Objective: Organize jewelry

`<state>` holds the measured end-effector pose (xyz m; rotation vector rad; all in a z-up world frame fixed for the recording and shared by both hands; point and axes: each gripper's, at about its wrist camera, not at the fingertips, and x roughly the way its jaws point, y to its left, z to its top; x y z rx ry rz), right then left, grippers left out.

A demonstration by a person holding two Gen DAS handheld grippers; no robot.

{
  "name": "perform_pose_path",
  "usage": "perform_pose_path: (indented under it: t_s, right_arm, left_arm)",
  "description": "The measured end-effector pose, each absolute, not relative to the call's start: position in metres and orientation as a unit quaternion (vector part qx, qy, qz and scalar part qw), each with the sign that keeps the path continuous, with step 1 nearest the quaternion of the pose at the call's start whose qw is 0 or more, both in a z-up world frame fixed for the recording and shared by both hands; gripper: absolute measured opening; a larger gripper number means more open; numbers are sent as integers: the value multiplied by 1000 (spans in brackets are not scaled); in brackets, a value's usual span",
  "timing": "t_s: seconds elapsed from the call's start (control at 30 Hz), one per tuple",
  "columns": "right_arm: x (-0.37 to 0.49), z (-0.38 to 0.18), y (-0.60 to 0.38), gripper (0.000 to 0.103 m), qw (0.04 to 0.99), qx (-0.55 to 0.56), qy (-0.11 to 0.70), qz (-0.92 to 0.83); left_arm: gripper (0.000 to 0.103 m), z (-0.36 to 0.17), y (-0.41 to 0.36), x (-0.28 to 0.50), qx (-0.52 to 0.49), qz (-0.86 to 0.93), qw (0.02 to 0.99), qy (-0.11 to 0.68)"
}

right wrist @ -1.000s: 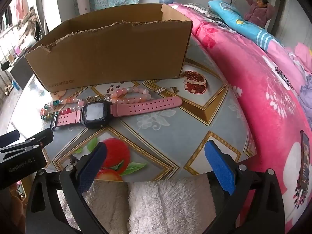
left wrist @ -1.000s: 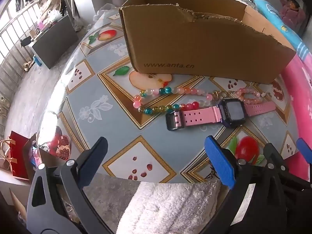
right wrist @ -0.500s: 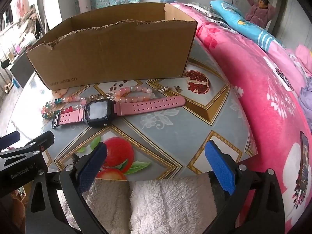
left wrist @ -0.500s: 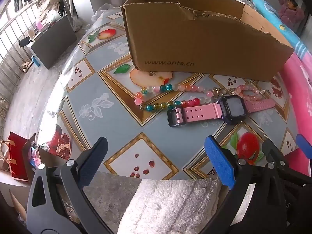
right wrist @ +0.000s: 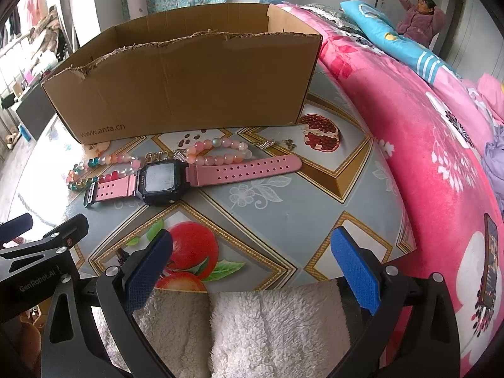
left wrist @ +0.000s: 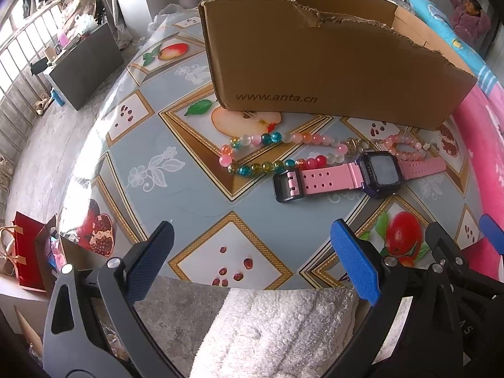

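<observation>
A pink-strapped watch (left wrist: pixel 371 174) (right wrist: pixel 163 179) lies flat on the patterned table in front of an open cardboard box (left wrist: pixel 330 72) (right wrist: pixel 189 91). A multicoloured bead bracelet (left wrist: pixel 267 154) (right wrist: pixel 94 167) lies left of it and a pink bead bracelet (left wrist: pixel 404 146) (right wrist: pixel 217 152) behind it. Two small metal pieces (right wrist: pixel 277 144) lie by the strap end. My left gripper (left wrist: pixel 252 261) is open and empty above the table's near edge. My right gripper (right wrist: pixel 252 261) is open and empty too, right of the left one.
The round table (left wrist: pixel 151 145) has a glossy fruit-print cover. A pink bed (right wrist: pixel 425 132) runs along its right side with a phone (right wrist: pixel 489 258) on it. A white fleece sleeve (right wrist: pixel 267 330) lies below the grippers. A red bag (left wrist: pixel 26 252) stands on the floor at left.
Both grippers have moved forward a little toward the jewelry, which now sits slightly nearer and larger in both views. Nothing on the table has moved.
</observation>
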<state>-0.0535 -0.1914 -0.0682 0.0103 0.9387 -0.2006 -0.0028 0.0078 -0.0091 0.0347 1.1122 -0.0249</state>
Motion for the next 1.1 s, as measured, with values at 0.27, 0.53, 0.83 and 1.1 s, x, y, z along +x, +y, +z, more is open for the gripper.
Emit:
perform_pose_path:
  t_s: [0.27, 0.53, 0.83, 1.1]
  right_arm:
    - [-54, -68, -191, 98, 887, 6, 452, -96]
    - [-52, -68, -190, 98, 886, 5, 454, -95]
    - [-51, -68, -191, 98, 886, 5, 454, -95]
    - [-51, -68, -190, 98, 886, 5, 454, -94]
  left_arm:
    - [95, -10, 9, -2, 15, -11, 849, 528]
    - [95, -12, 12, -3, 13, -10, 848, 530]
    - [95, -13, 14, -3, 13, -10, 848, 530]
    - [95, -13, 14, -4, 13, -9, 848, 529]
